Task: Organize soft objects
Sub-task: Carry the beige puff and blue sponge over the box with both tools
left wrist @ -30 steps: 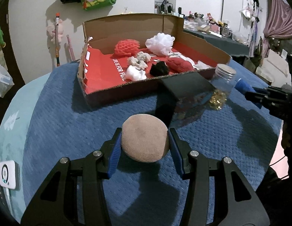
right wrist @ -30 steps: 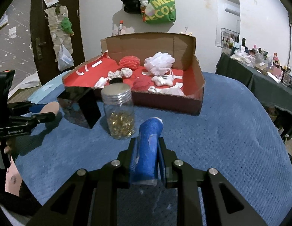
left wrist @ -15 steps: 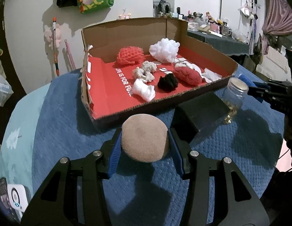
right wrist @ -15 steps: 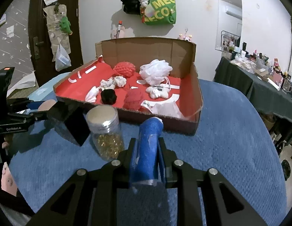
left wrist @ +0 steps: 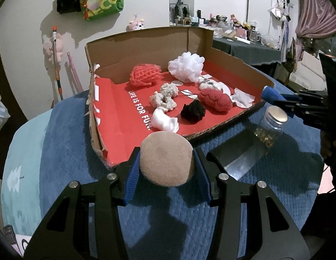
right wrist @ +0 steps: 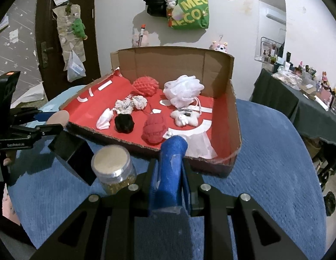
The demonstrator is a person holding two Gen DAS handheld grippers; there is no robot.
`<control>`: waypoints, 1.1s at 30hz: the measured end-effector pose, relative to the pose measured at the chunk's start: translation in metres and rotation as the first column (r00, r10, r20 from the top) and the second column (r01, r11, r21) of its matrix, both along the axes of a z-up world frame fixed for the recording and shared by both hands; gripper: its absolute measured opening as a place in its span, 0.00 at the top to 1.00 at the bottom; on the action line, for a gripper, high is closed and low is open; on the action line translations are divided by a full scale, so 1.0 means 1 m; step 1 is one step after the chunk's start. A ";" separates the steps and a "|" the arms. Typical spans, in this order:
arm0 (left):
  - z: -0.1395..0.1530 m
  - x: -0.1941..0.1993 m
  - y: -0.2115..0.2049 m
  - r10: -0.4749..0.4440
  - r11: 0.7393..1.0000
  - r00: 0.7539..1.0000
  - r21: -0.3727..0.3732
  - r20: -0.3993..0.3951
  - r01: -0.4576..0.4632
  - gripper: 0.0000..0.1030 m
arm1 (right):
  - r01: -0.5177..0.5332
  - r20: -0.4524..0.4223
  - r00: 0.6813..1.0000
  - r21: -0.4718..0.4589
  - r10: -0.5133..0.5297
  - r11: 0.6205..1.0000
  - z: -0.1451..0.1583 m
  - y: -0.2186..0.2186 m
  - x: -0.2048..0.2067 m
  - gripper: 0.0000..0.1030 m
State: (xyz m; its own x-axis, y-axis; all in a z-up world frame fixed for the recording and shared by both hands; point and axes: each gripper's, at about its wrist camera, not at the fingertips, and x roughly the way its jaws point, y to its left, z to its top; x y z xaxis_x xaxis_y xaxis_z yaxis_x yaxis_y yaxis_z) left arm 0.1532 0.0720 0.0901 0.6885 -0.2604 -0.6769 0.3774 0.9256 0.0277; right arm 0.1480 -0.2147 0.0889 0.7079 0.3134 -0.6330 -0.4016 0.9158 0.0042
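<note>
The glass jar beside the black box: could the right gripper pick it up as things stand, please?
Probably not yet. The right gripper is shut on a blue foam roll, so its jaws are occupied. The glass jar stands just beside it on the blue cloth, unobstructed otherwise.

Blue-covered table (right wrist: 276, 173) bears cardboard box (right wrist: 235, 130), jar (right wrist: 113, 169), black block (right wrist: 75, 153).
</note>
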 end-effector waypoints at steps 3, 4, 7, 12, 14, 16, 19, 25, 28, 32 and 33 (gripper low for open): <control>0.002 0.006 -0.002 -0.013 1.000 1.000 -0.006 -0.003 0.013 0.56 | -0.014 -0.005 1.000 0.000 0.014 1.000 0.001 0.002 0.007 0.78; 0.003 0.008 -0.002 -0.016 1.000 1.000 -0.006 -0.003 0.016 0.56 | -0.019 -0.008 1.000 0.000 0.019 1.000 0.001 0.003 0.009 0.78; 0.004 0.013 -0.004 -0.029 0.999 1.000 -0.013 -0.006 0.029 0.56 | -0.034 -0.016 0.999 0.000 0.034 0.999 0.002 0.005 0.016 0.78; 0.007 0.022 -0.008 -0.049 0.998 0.999 -0.027 -0.011 0.049 0.56 | -0.063 -0.029 0.998 0.012 0.063 0.998 0.004 0.007 0.028 0.78; 0.008 0.026 -0.009 -0.056 0.998 0.998 -0.035 -0.013 0.055 0.56 | -0.079 -0.034 0.996 0.019 0.079 0.997 0.006 0.009 0.032 0.78; 0.010 0.031 -0.010 -0.064 0.997 0.998 -0.046 -0.017 0.063 0.56 | -0.097 -0.041 0.994 0.027 0.098 0.995 0.008 0.012 0.037 0.78; 0.012 0.038 -0.012 -0.073 0.996 0.997 -0.059 -0.023 0.072 0.56 | -0.123 -0.050 0.991 0.038 0.125 0.992 0.011 0.016 0.045 0.78; 0.016 0.057 -0.017 -0.060 0.996 0.998 -0.062 -0.035 0.058 0.56 | -0.153 -0.073 0.985 0.064 0.158 0.986 0.019 0.026 0.068 0.78; 0.016 0.071 -0.018 -0.033 0.998 0.998 -0.052 -0.058 0.030 0.56 | -0.168 -0.095 0.980 0.064 0.174 0.984 0.023 0.035 0.087 0.78; 0.015 0.098 -0.017 -0.006 0.999 0.995 -0.035 -0.096 0.002 0.56 | -0.179 -0.132 0.974 0.047 0.184 0.983 0.026 0.051 0.117 0.78; 0.015 0.104 -0.017 -0.001 1.000 0.995 -0.023 -0.101 -0.002 0.56 | -0.183 -0.150 0.971 0.046 0.188 0.982 0.025 0.055 0.126 0.78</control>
State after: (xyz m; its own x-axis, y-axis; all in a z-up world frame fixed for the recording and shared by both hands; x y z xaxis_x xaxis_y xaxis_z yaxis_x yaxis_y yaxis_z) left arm 0.2573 0.0549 0.1048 0.6173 -0.2763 -0.7366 0.3767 0.9258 -0.0315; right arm 0.2736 -0.1600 0.1141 0.5314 0.4513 -0.7169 -0.5567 0.8239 0.1059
